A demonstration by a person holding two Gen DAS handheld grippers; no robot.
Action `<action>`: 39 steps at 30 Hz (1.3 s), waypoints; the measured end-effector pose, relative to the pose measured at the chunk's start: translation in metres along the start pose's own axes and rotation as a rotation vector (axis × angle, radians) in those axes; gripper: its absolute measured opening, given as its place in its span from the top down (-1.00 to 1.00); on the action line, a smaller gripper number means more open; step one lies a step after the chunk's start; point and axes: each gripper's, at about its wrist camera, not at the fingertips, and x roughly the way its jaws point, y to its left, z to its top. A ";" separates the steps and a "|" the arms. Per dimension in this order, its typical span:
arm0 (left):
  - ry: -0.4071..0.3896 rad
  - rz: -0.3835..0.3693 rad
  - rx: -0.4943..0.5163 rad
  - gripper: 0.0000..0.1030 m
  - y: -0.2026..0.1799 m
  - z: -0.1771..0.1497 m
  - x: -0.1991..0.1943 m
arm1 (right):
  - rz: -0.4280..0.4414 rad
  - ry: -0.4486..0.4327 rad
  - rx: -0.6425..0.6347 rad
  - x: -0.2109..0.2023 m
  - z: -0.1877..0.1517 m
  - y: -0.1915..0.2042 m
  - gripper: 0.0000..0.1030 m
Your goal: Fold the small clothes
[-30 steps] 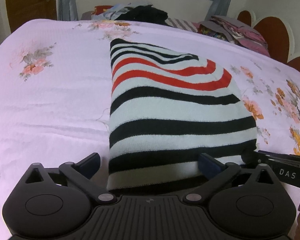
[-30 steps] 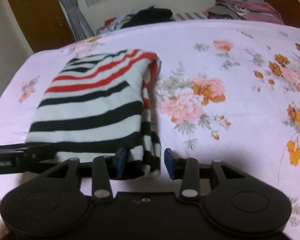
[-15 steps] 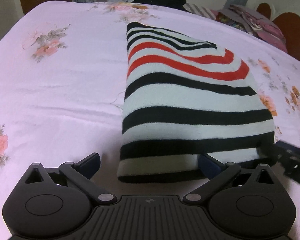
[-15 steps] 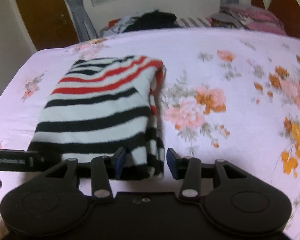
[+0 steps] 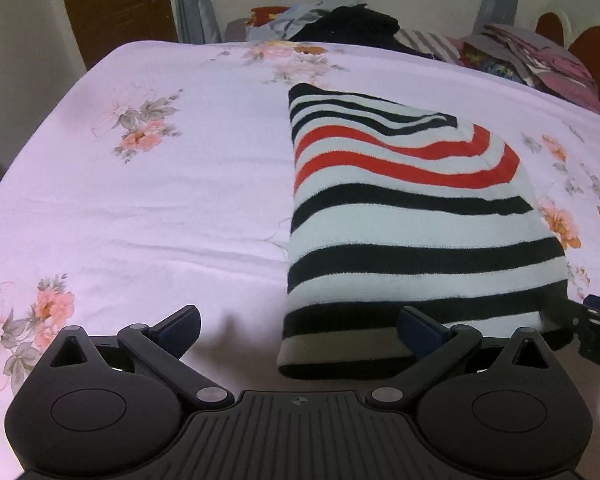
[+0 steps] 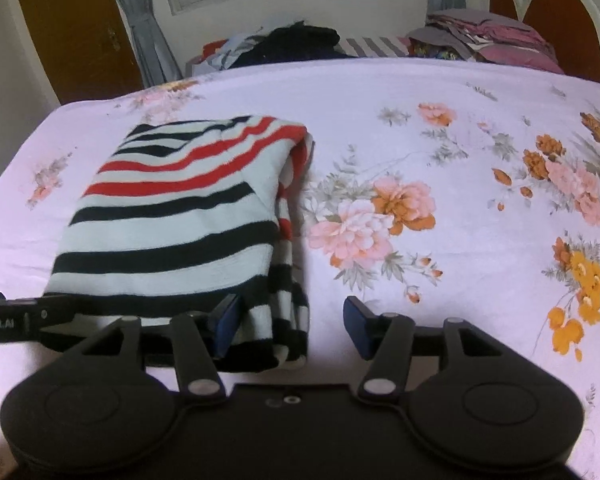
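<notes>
The folded knitted garment with black, white and red stripes [image 5: 412, 232] lies flat on the bed with the pale pink floral sheet [image 5: 160, 208], near its front edge. It looks soft, light and limp, several layers thick; judged unbreakable, but layers may slide apart unless gripped together at a folded edge or corner.

The left hand-held gripper [image 5: 298, 326] stands wide apart, the garment's near left corner between its jaws, unpressed. The right hand-held gripper [image 6: 290, 326] is opening; the garment's near right corner lies between its jaws beside the left pad, apparently no longer clamped.
</notes>
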 end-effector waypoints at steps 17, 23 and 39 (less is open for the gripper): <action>-0.105 -0.024 0.082 -1.00 -0.006 -0.011 -0.086 | 0.093 -0.037 -0.097 -0.080 0.002 0.010 -0.59; -0.140 -0.025 0.057 -1.00 -0.012 -0.042 -0.139 | 0.099 -0.094 -0.140 -0.136 -0.021 0.009 -0.84; -0.261 -0.019 -0.018 -1.00 -0.029 -0.165 -0.285 | 0.064 -0.303 -0.131 -0.296 -0.104 -0.020 -0.88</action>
